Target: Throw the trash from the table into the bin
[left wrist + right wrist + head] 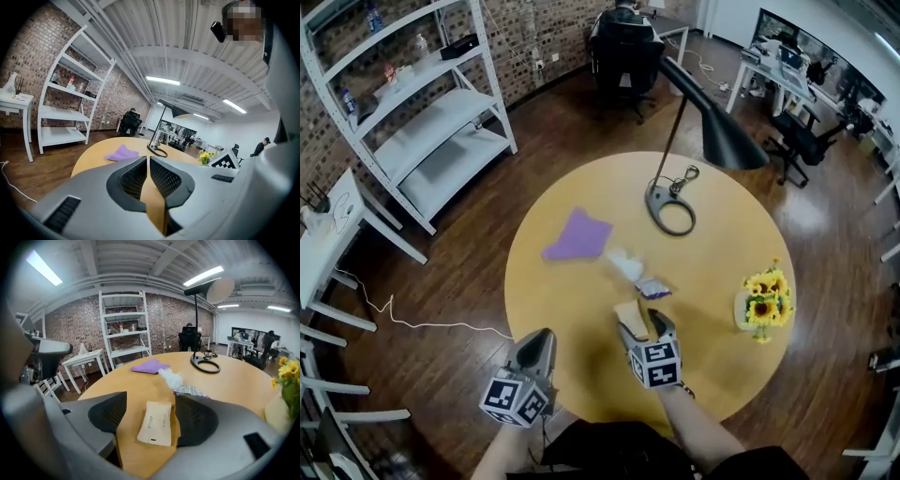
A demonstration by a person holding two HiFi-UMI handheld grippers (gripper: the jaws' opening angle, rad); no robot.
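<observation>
Several bits of trash lie on the round yellow table: a tan paper packet, a silvery purple wrapper, a white crumpled wad and a purple cloth. My right gripper stands open with the tan packet flat on the table between its jaws, and the pads are clear of it. The wrapper and wad lie just beyond the right gripper. My left gripper hovers at the near left table edge, its jaws shut and empty. No bin is in view.
A black desk lamp arches over the table from its ring base, with a key clip beside it. A vase of sunflowers stands at the table's right edge. White shelving and a side table stand on the left.
</observation>
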